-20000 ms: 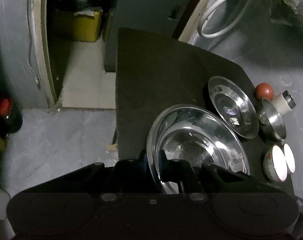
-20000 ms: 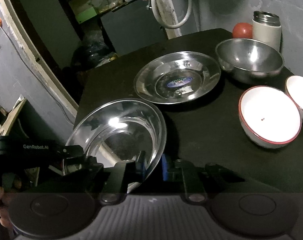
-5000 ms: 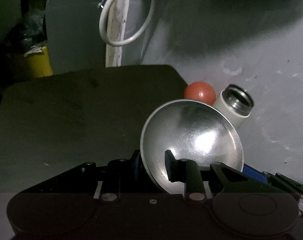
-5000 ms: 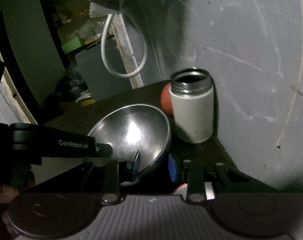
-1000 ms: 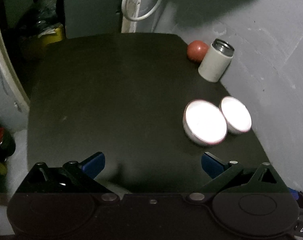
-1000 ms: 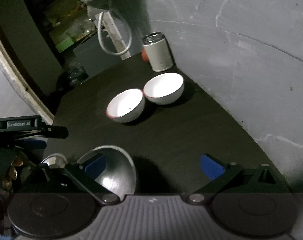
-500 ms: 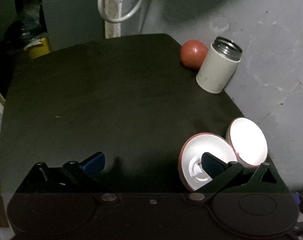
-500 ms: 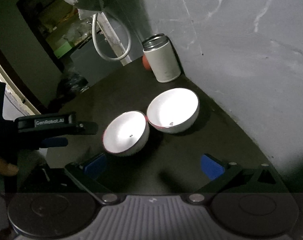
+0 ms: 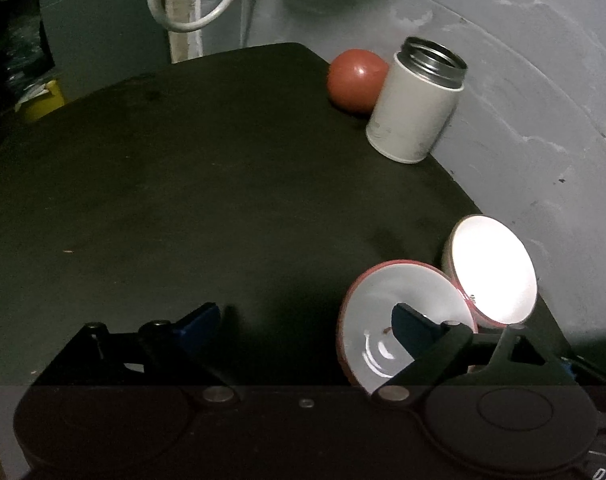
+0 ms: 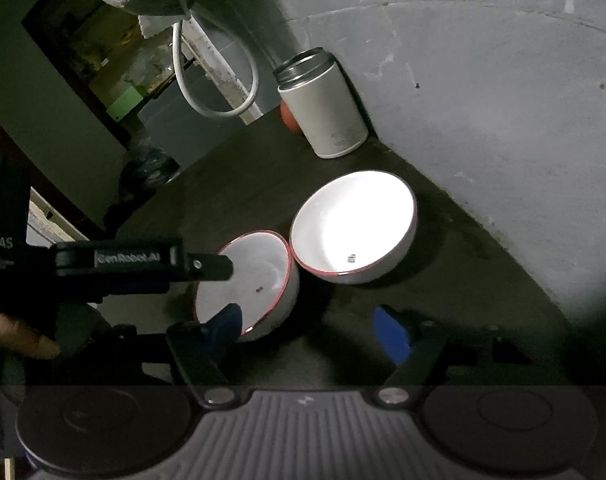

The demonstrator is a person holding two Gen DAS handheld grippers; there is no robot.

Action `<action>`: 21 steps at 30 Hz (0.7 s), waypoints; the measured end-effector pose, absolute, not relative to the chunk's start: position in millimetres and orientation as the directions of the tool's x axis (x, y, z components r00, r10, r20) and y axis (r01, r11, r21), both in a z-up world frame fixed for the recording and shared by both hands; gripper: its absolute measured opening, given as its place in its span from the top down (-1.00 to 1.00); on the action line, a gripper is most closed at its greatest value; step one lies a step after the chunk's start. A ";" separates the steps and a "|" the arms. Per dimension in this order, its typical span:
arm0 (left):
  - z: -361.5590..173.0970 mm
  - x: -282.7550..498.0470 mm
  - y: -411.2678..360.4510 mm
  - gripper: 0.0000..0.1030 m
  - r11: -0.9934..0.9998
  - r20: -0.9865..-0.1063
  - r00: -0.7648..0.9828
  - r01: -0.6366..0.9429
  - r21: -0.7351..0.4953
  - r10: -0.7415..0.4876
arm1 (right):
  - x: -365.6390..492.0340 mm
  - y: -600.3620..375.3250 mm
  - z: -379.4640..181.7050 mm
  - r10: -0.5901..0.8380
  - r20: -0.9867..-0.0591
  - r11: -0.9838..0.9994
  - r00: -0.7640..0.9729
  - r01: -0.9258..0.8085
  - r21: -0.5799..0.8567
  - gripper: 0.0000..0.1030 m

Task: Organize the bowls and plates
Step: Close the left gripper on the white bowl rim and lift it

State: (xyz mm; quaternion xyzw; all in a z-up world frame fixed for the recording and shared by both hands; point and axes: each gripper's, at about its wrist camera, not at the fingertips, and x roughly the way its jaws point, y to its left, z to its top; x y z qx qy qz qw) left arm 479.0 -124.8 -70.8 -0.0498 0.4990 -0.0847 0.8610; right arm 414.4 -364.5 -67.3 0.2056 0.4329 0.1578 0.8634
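the left black two-finger gripper with blue pads (image 9: 303,324) is held with its jaws spread wide, one blue-tipped finger (image 9: 197,322) seen low on the left and the other (image 9: 413,330) well apart on the right. the right black gripper with blue pads (image 10: 313,330) is likewise held wide apart. in the right wrist view, the left gripper (image 10: 207,266) is seen from the side, and a bare hand (image 10: 15,340) is partly seen behind it.

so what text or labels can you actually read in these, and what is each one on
"GenRobot.AI": white letters on the side of the left gripper, in the right wrist view.
"DAS": on the black body further back on that gripper, far left; the smaller print under it is unreadable.
"DA": cut off at the bottom right corner of the left wrist view.
Small dark marks inside both white bowls: unreadable.
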 end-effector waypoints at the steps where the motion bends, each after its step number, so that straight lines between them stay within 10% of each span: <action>1: -70.7 478.3 -125.6 -0.62 0.980 -0.851 0.487 0.098 -0.170 -0.197 | 415.1 -363.6 -67.5 0.455 -0.681 0.863 0.575 -0.095 0.496 -0.49; 21: -79.2 477.1 -122.9 0.74 0.950 -0.847 0.448 0.022 -0.310 -0.286 | 433.1 -355.6 -80.1 0.507 -0.663 0.828 0.551 -0.098 0.552 0.21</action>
